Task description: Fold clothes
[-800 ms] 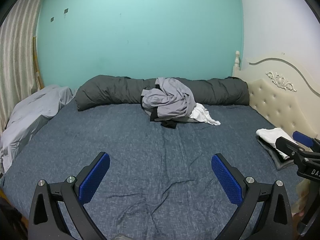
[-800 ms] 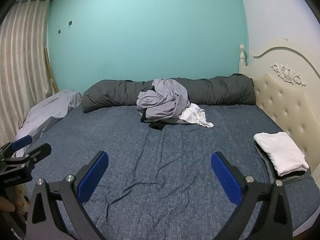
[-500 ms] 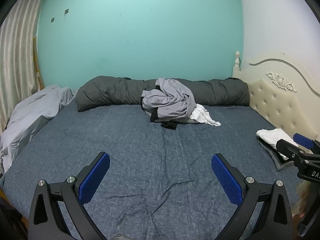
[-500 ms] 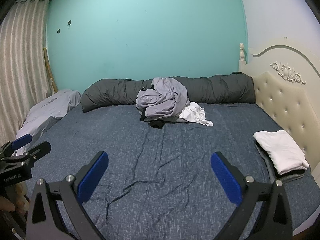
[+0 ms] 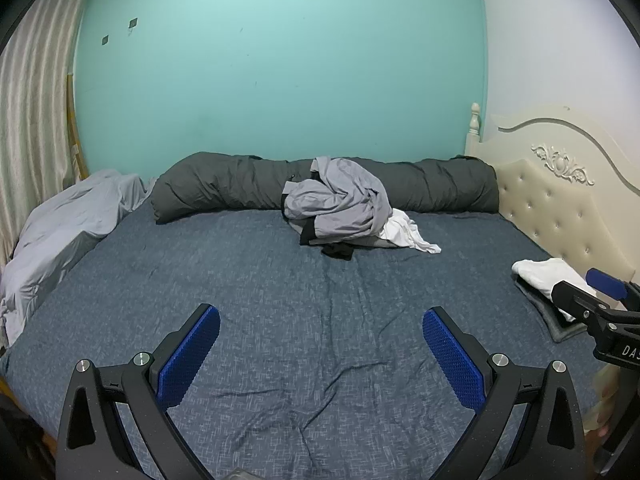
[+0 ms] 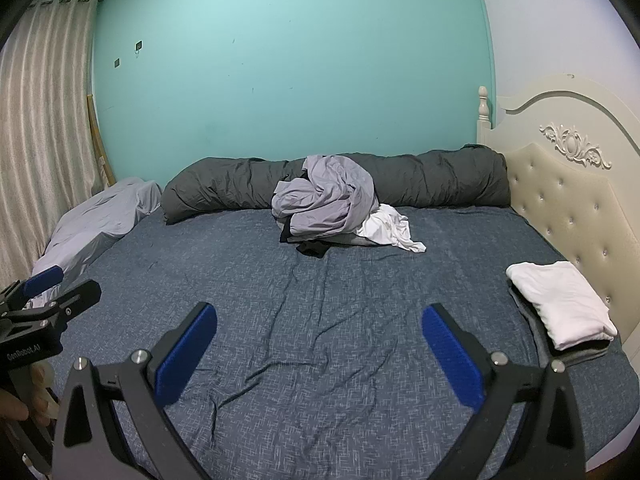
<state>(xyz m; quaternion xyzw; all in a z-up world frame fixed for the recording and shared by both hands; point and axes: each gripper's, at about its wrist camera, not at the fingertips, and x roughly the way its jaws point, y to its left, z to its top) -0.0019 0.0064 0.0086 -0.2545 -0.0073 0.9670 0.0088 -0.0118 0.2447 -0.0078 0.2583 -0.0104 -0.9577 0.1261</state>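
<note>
Both our grippers, left (image 5: 321, 354) and right (image 6: 319, 352), hover over the bed (image 6: 360, 360), jaws wide, empty. Clothes pile (image 6: 326, 206) sits far off against the rolled duvet (image 6: 440, 178). Risk: tangled layers, so one grab may drag several garments, or catch the duvet.

ok count time: one bed (image 6: 360, 340), one heap of unfolded clothes (image 6: 328, 204) (can't tell how many pieces are in it), one folded stack (image 6: 560, 304) with a white piece on a grey one, one rolled dark duvet (image 6: 432, 180), one light grey sheet (image 6: 100, 216), two grippers, left gripper (image 5: 321, 354) and right gripper (image 6: 319, 354)
</note>
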